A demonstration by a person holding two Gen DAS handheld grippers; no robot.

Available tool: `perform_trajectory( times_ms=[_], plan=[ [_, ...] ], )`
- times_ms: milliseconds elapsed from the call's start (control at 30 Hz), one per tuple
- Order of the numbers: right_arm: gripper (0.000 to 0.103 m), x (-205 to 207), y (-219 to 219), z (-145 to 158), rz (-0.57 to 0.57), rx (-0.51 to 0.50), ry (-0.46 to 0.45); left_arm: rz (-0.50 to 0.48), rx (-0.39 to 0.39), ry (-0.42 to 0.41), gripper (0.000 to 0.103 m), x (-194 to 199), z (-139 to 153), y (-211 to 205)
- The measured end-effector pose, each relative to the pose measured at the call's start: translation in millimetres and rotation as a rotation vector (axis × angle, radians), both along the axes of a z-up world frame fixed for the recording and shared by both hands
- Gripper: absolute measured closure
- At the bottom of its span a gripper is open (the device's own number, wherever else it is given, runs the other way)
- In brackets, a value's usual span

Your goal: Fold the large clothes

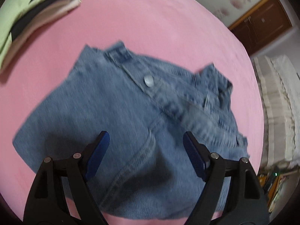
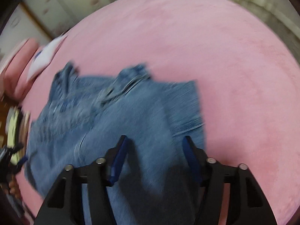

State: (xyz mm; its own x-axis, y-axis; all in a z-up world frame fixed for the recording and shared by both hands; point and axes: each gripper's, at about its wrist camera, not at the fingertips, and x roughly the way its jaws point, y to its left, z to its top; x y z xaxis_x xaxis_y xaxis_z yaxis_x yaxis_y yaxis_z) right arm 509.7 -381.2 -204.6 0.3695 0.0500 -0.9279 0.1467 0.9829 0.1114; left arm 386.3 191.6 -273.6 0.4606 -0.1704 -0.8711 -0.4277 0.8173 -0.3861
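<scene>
Folded jeans (image 1: 120,112) lie on a pink bed (image 1: 159,28), seen from both wrist views. In the left wrist view the left gripper (image 1: 146,155) hangs over the jeans with its jaws spread wide; the blue pads (image 1: 97,155) stand apart, nothing is pinched between them, and denim fills the gap behind them. A pale button (image 1: 148,80) sits on the waistband beyond the fingertips, toward the far edge of the garment. The near edge of the jeans runs under the gripper body and is partly hidden by it.

In the right wrist view the right gripper (image 2: 155,159) is likewise over the jeans (image 2: 112,121), jaws parted, with no cloth caught between its pads (image 2: 120,159). The right-hand pad stands near the garment's right border, where a folded layer ends against the bed (image 2: 206,37). The waistband lies beyond the fingertips, up and to the left.

A stack of folded clothes (image 1: 28,18) rests on the bed at the upper left of the left view, cut off by the frame. A white item (image 2: 45,56) lies at the bed's far left edge in the right view. Both pictures are motion-blurred, so seams and folds are hard to trace, and whether the fingertips touch the denim cannot be told. The second gripper shows only as a dark fragment at the left rim of the right view.
</scene>
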Motion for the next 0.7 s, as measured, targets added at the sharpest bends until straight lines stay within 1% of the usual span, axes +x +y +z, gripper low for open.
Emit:
perform_trajectory(
  times_ms=[33, 67, 100, 167, 200, 233, 267, 300, 367, 400, 467, 500, 533, 600, 667, 700],
  plan=[
    [0.065, -0.7, 4.2, -5.7, 0.032, 0.002, 0.021, -0.011, -0.007, 0.014, 0.025, -1.7, -4.2, -2.4],
    [0.085, -3.2, 5.8, -8.2, 0.038, -0.031, 0.024, -0.02, -0.013, 0.024, 0.025, -3.6, -5.4, -4.8],
    [0.096, -4.6, 6.4, -8.5, 0.038, -0.057, 0.021, -0.03, -0.014, 0.033, 0.025, -5.5, -7.7, -6.8],
    [0.098, -11.8, 2.0, -2.3, 0.019, -0.034, -0.011, -0.058, -0.003, 0.026, 0.025, -11.6, -7.0, -11.9],
    [0.1, -17.2, -0.6, 1.9, -0.005, -0.025, -0.034, -0.069, 0.005, 0.023, 0.025, -12.4, -4.3, -12.8],
    [0.101, -23.5, -1.7, 7.1, -0.034, -0.053, -0.053, -0.081, 0.014, 0.019, 0.025, -13.1, -2.8, -13.9],
    [0.101, -29.5, -1.7, 11.0, -0.065, -0.119, -0.043, -0.093, 0.023, 0.014, 0.025, -13.9, -0.7, -14.0],
    [0.101, -31.4, -0.5, 13.6, -0.086, -0.134, -0.024, -0.108, 0.031, 0.011, 0.025, -14.3, 0.5, -14.7],
    [0.101, -39.6, -1.4, 8.6, -0.157, -0.15, -0.002, -0.131, 0.04, 0.016, 0.025, -15.4, 0.5, -14.3],
    [0.101, -41.2, 4.2, 8.8, -0.149, -0.186, -0.015, -0.141, 0.05, 0.028, 0.025, -16.0, -0.8, -14.4],
    [0.098, -49.8, 25.3, 18.4, -0.114, -0.346, -0.067, -0.164, 0.068, 0.042, 0.025, -18.7, -0.5, -13.7],
    [0.093, -54.5, 34.6, 24.1, -0.104, -0.386, -0.09, -0.182, 0.082, 0.04, 0.026, -21.8, 1.5, -13.6],
    [0.09, -63.2, 44.1, 33.1, -0.098, -0.413, -0.126, -0.198, 0.094, 0.037, 0.026, -24.4, 3.5, -14.0],
    [0.073, -77.9, 61.9, 46.1, -0.1, -0.401, -0.18, -0.24, 0.105, 0.027, 0.029, -32.9, 8.6, -15.2],
    [0.072, -94.7, 84.1, 55.4, -0.101, -0.289, -0.215, -0.277, 0.09, 0.028, 0.037, -40.8, 9.5, -19.2],
    [0.072, -99.7, 95.3, 54.8, -0.091, -0.23, -0.22, -0.305, 0.068, 0.032, 0.045, -46.7, 8.6, -22.1]
  ],
)
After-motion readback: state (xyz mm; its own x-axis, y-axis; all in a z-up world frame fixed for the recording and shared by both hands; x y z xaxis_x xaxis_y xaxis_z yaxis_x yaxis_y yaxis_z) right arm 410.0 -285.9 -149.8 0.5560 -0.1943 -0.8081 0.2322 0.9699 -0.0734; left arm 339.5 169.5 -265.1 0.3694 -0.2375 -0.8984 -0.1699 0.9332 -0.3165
